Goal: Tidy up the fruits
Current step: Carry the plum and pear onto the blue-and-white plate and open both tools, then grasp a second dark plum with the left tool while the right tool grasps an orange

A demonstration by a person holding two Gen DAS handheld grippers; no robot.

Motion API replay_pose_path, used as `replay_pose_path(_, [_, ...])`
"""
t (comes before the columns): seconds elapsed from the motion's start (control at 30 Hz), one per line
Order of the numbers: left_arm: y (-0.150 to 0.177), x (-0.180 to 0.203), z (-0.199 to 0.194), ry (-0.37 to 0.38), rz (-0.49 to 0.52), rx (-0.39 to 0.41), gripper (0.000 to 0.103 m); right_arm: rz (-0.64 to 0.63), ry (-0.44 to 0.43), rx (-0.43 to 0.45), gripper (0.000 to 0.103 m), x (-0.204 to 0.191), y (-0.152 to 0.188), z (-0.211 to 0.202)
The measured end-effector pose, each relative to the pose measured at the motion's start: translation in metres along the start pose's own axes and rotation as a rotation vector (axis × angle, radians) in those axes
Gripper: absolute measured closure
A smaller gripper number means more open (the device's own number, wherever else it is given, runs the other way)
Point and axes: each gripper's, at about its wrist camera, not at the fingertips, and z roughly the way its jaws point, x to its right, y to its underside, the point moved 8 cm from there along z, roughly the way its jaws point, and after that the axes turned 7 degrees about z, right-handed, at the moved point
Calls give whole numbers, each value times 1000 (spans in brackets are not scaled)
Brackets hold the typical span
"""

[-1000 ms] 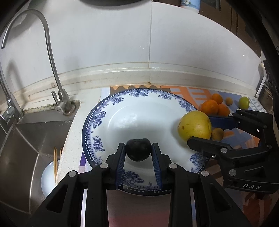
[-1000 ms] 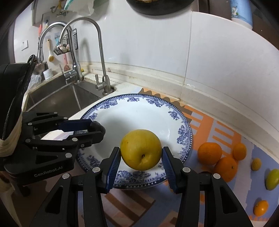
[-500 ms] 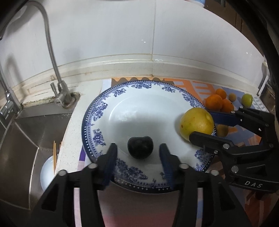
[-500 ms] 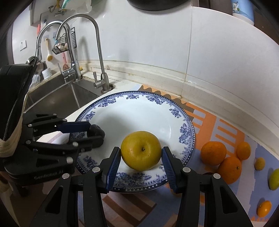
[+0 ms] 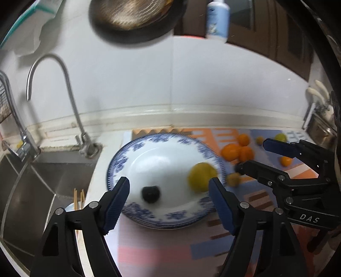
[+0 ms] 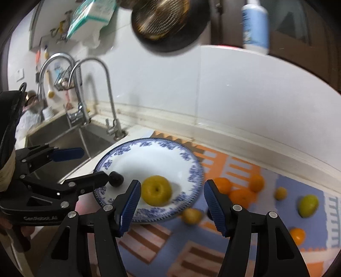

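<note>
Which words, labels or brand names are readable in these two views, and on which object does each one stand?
"DAS": white letters on the black body of the right gripper, seen in the left wrist view.
"GenRobot.AI": faint letters on the black body of the left gripper, seen in the right wrist view.
Label on the blue and white bottle: too blurred to read.
Print on the green and white box: too blurred to read.

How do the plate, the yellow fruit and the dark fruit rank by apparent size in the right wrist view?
1. plate
2. yellow fruit
3. dark fruit
All three lie close together, so nearness hardly affects the order.
</note>
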Motion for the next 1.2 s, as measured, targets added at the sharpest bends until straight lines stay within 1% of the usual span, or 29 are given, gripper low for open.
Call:
replay_pose_path(0.2, [-10,34,-14,45,35,40,24,71,85,44,38,32,0,-41])
replay_pose_path(0.37, [-16,59,-14,69,68,66,24,101,169,75,38,58,2,-67])
replay_pose_path(0.5, [-20,81,-11,102,84,76,24,131,226,84,38,79,6,-81])
replay_pose_path(0.6, [-23,93,-7,104,105,82,24,173,272,86,38,99,11,-89])
replay_pose_path(0.83, [-31,118,10,101,169,89,24,264,368,83,38,140,27,-96])
replay_pose_path(1.03, [-33,128,31,109,191,59,25,333,400,54,38,164,39,-88])
replay_pose_path(1.2, [-33,132,48,105,216,35,30,384,405,9,38,180,53,-73])
